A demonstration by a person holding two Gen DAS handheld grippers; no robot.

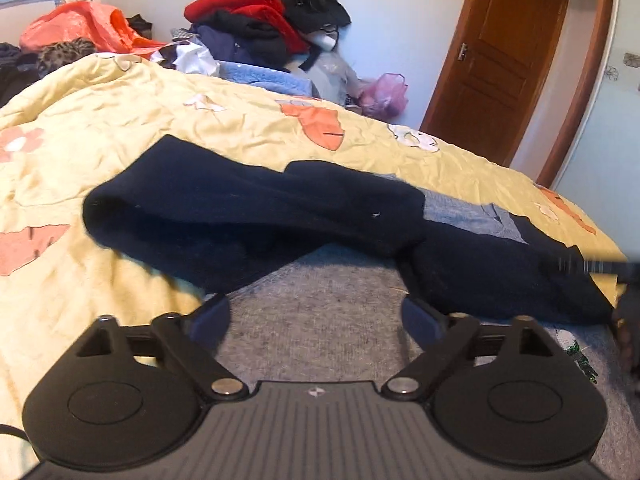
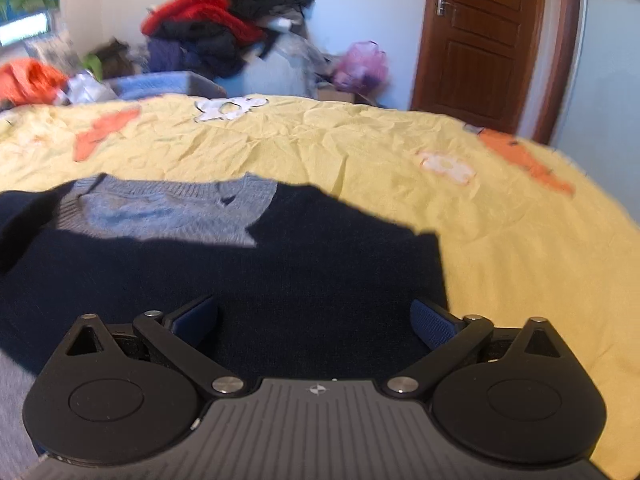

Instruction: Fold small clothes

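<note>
Both grippers, left gripper and right gripper, stand wide and empty over the navy-and-grey knitted sweater lying on the yellow floral quilt, one sleeve apparently folded across; next, probably grasp the remaining side.

The right wrist view is motion-blurred throughout. The heap of red and black clothes at upper centre shows no separate garments, and the purple plastic bag beside it has no readable contents.

The navy and grey knitted sweater runs off the left edge of that view. Its lower part is hidden behind the right gripper.

In the left wrist view, a dark blurred object at the right edge cannot be identified. The small green print on the grey fabric at lower right is too small to read. The brown wooden door is cut off by the top edge.
</note>
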